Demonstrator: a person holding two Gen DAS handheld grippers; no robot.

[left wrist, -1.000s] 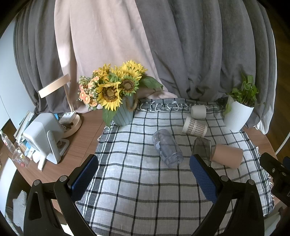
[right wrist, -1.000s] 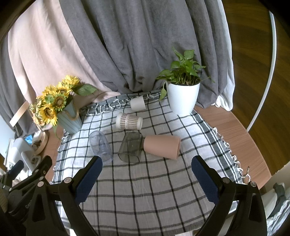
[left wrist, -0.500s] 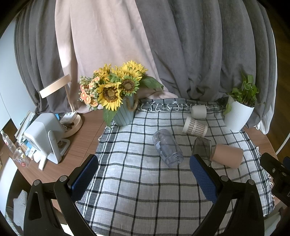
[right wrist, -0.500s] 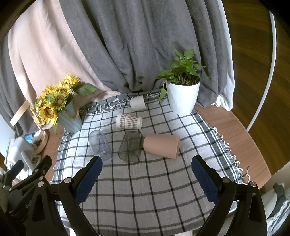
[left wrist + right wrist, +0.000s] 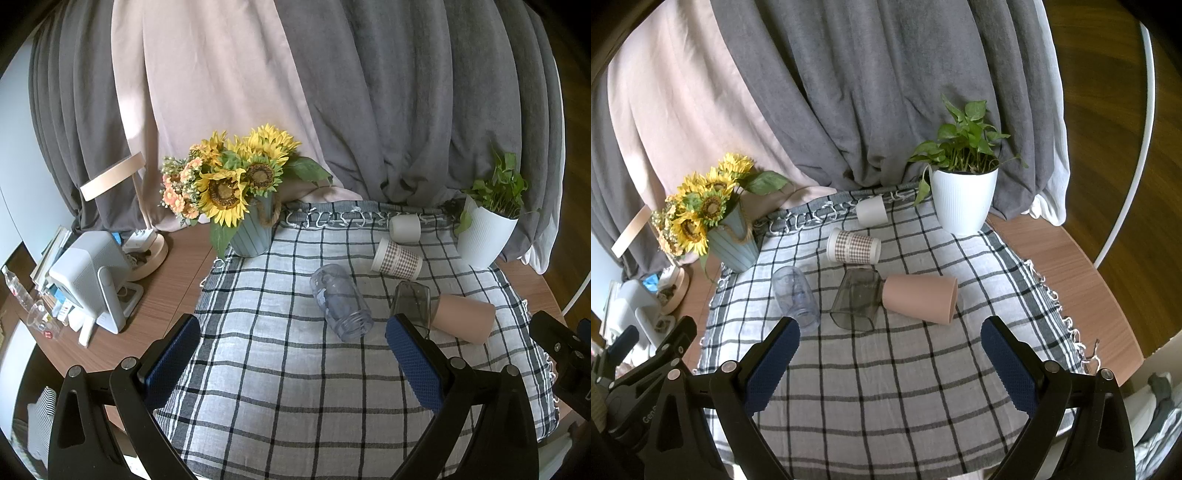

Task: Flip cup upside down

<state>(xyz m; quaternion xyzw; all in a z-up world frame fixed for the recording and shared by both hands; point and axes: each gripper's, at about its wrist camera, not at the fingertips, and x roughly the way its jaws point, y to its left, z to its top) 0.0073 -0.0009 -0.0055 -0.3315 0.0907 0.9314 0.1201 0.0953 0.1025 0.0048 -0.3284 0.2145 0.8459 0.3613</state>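
Several cups lie on their sides on a checked cloth [image 5: 280, 369]: a clear bluish cup [image 5: 340, 307] [image 5: 795, 292], a smoky grey cup [image 5: 412, 302] [image 5: 857, 298], a pink cup [image 5: 463, 318] [image 5: 921, 298], a brown-checked paper cup [image 5: 396, 258] [image 5: 854, 246] and a small white cup [image 5: 405, 228] [image 5: 872, 211] at the back. My left gripper [image 5: 293, 360] is open and empty, above the cloth in front of the clear cup. My right gripper [image 5: 890, 362] is open and empty, in front of the grey and pink cups.
A sunflower vase [image 5: 251, 230] [image 5: 733, 243] stands at the cloth's back left. A white plant pot [image 5: 484, 236] [image 5: 962, 201] stands at the back right. A lamp base and a white device [image 5: 90, 280] sit on the wooden table to the left. Grey curtains hang behind.
Both grippers have drifted slightly; the view has barely shifted. The cups have not moved and both grippers stay open.
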